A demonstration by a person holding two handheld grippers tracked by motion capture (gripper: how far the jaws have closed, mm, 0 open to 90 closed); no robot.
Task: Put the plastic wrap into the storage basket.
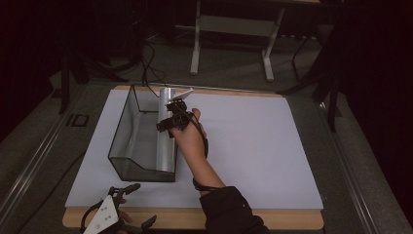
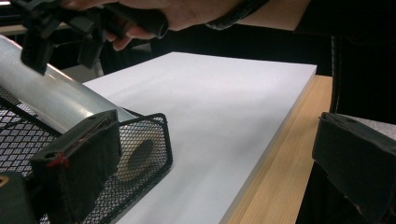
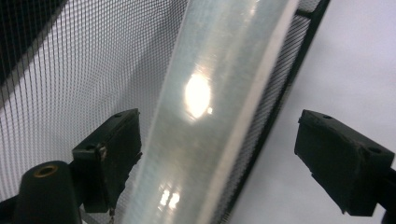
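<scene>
Resting along the right side of a black wire-mesh basket (image 1: 127,146), a long shiny roll (image 1: 167,131) of clear film runs from the near end wall to the far rim and leans on the basket's right-hand wall. The basket stands on a white board (image 1: 253,146) that covers most of the wooden counter (image 1: 195,218), toward the board's left half.

Right gripper (image 1: 174,117): held above the far part of the roll, the person's right hand (image 1: 190,139) reaching in from the bottom of the high view. In the right gripper view its fingers (image 3: 343,158) are spread wide, one over the mesh on one side of the roll (image 3: 210,112), the other over the white board beyond the basket wall. Neither finger touches the roll.

Left gripper (image 1: 131,204): low at the near left edge of the counter, near the basket's near end, grey plate on top. In the left gripper view its fingers (image 2: 77,161) stand wide apart with nothing between them; one sits in front of the basket's near end wall (image 2: 149,154), where the roll's open core end shows through the mesh, the other over the counter's wooden edge. The right gripper (image 2: 60,35) appears at top left of that view, above the roll (image 2: 60,100).
</scene>
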